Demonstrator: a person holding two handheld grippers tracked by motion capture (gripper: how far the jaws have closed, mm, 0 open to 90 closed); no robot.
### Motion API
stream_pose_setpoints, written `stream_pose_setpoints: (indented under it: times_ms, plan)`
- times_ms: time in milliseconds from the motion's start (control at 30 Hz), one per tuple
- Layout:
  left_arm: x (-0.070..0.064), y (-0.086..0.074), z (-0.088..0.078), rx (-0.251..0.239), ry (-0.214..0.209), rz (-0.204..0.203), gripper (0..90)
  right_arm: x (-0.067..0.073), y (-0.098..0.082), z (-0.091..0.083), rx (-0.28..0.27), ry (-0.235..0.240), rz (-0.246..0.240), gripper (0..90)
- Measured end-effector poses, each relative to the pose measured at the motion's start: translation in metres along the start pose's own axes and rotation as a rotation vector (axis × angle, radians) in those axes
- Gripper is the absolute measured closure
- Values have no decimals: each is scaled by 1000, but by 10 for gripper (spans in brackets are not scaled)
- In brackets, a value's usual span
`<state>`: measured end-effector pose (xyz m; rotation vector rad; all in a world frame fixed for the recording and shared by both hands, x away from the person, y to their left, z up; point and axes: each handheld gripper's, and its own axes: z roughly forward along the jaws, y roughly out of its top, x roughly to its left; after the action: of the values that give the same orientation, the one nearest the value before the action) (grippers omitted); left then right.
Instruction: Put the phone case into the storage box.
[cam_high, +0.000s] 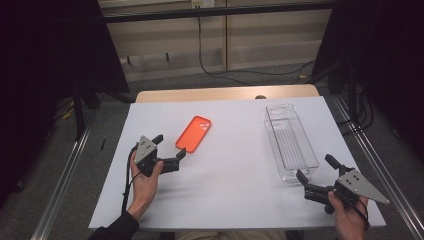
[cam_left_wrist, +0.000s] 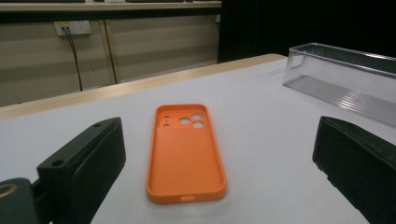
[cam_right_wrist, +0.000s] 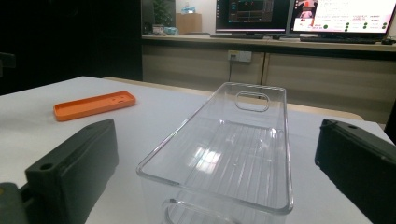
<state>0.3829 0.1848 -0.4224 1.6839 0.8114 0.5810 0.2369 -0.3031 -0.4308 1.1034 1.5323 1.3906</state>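
Surface: a white sheet (cam_high: 235, 165) covers the table, with a strip of pale wood (cam_high: 225, 93) showing along the far edge.
Room: dark curtains hang at both sides; beyond the table are beige wall panels with a power socket (cam_left_wrist: 74, 28) and black cables on a grey floor. Lit monitors (cam_right_wrist: 299, 16) stand on a counter in the right gripper view.
Left gripper (cam_high: 170, 150): held in the person's left hand (cam_high: 144, 182), jaws spread wide and gripping nothing, just short of the orange phone case.
Orange phone case (cam_high: 194, 132): lies flat on the sheet, hollow side up, left of centre, untouched.
Right gripper (cam_high: 314, 169): jaws apart, empty, at the near end of the clear plastic bin.
Clear plastic bin (cam_high: 290, 142): stands upright on the right side, empty, well apart from the case.
In the way: the sheet between the case and the bin is bare.
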Motion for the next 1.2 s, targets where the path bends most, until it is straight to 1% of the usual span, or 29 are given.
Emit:
stream_pose_setpoints:
  times_ms: [100, 133, 267, 300, 333, 400, 433, 500, 533, 600, 633, 700, 733, 867, 900, 967, 1000, 1067, 1100, 1167, 1200]
  plan:
    - [0, 2, 5, 5, 1, -5, 23, 0, 0, 0, 0, -1, 0, 0]
    - [0, 3, 7, 10, -4, -6, 22, 0, 0, 0, 1, 0, 0, 0]
    - [2, 5, 15, 29, -9, 7, 21, 0, 0, 0, 1, 0, -1, 0]
    - [3, 6, 17, 26, -9, -4, 21, 0, 0, 0, 1, -1, -1, 0]
    - [4, 7, 18, 30, -6, 3, 21, 0, 0, 0, 1, -1, -1, 0]
    - [5, 9, 21, 22, -8, -5, 21, 0, 0, 0, 0, -1, 1, 0]
    - [6, 10, 21, 34, -8, -4, 21, 0, 0, 0, 1, 0, -1, 0]
    - [7, 12, 24, 38, -18, -13, 21, 0, 0, 0, 0, -1, -1, 0]
    - [7, 14, 24, 30, -10, 7, 21, 0, 0, 0, 0, -1, -1, 0]
    - [7, 15, 25, 31, -1, 15, 21, 0, 0, 0, 0, 2, 1, 0]
    - [8, 16, 26, 42, -7, 18, 21, 0, 0, 0, 0, 2, 1, 0]
    - [10, 17, 28, 39, -10, 9, 24, 0, 0, 0, 0, 1, 0, 0]
    - [10, 17, 29, 48, -2, 11, 24, 0, 0, 0, -1, 0, 0, 0]
    - [12, 20, 35, 91, -19, 34, 29, 0, 0, 0, 2, 0, 0, 0]
    - [12, 22, 37, 104, -26, 61, 29, -1, 0, 0, 2, 0, 0, 0]
    - [12, 22, 39, 106, -24, 68, 29, -1, 0, 0, 2, 3, 3, 0]
    - [12, 23, 40, 109, -33, 65, 29, -1, 0, 0, 2, 3, 3, 0]
    - [12, 25, 43, 129, -36, 66, 31, -1, 0, 0, 3, 4, 1, 0]
    - [12, 25, 45, 129, -31, 65, 32, 0, 0, 0, 3, 3, 1, 0]
    - [12, 26, 48, 165, -24, 83, 49, 0, 0, 0, 1, 3, 1, 0]
    - [12, 26, 50, 172, -18, 86, 64, 0, 0, 0, 1, 3, 0, 0]
